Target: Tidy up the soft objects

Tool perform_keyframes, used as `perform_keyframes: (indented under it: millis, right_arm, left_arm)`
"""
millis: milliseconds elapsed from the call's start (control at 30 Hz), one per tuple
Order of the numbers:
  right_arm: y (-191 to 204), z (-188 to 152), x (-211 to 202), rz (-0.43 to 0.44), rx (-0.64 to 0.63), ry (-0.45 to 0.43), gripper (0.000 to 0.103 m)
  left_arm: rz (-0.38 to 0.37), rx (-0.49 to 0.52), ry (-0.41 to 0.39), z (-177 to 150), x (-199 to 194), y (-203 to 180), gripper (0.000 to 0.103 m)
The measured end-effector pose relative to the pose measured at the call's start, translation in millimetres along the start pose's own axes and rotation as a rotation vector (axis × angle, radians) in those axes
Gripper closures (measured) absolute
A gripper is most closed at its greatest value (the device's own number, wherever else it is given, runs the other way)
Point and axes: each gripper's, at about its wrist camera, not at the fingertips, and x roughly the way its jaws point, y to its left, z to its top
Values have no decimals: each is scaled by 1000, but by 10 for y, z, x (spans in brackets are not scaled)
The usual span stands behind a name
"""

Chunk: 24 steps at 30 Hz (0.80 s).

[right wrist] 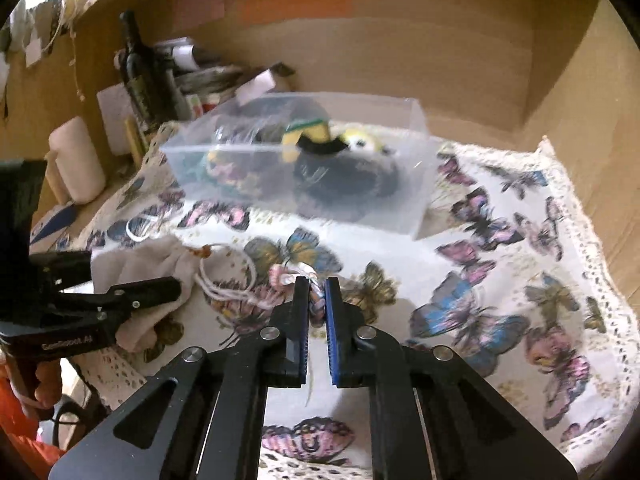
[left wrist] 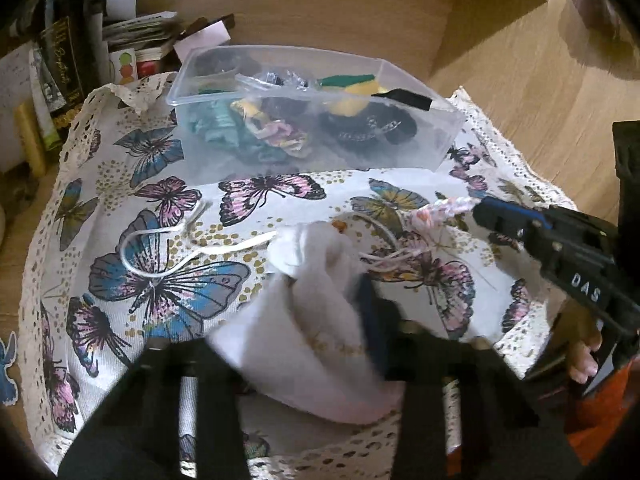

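Note:
A white drawstring pouch (left wrist: 320, 320) lies on the butterfly cloth (left wrist: 160, 200); its cords (left wrist: 160, 256) trail left. My left gripper (left wrist: 328, 300) is shut on the pouch's cloth near its mouth. In the right wrist view the pouch (right wrist: 152, 264) lies at the left with the left gripper (right wrist: 160, 288) on it. My right gripper (right wrist: 317, 292) is shut on a small pink-and-white knitted piece (right wrist: 288, 276); this piece (left wrist: 444, 210) also shows in the left wrist view at the right gripper's tip (left wrist: 480, 212). A clear plastic box (left wrist: 400, 160) behind holds several soft items.
The clear box (right wrist: 416, 208) holds yellow, green, black and floral soft things. A dark bottle (left wrist: 68, 60), papers and boxes stand at the back left. A white bottle (right wrist: 76, 160) stands left of the cloth. Wooden walls enclose the back and right.

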Motion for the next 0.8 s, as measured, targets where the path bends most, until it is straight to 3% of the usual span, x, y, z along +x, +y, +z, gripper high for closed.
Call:
perform_keyframes:
  millis: [233, 800]
  right_arm:
    - [-56, 145, -137, -20, 12, -62, 96]
    - [-25, 753, -403, -55, -34, -251, 96]
  left_arm:
    - [5, 19, -48, 50, -159, 1, 87]
    - [69, 72, -358, 731, -884, -52, 86]
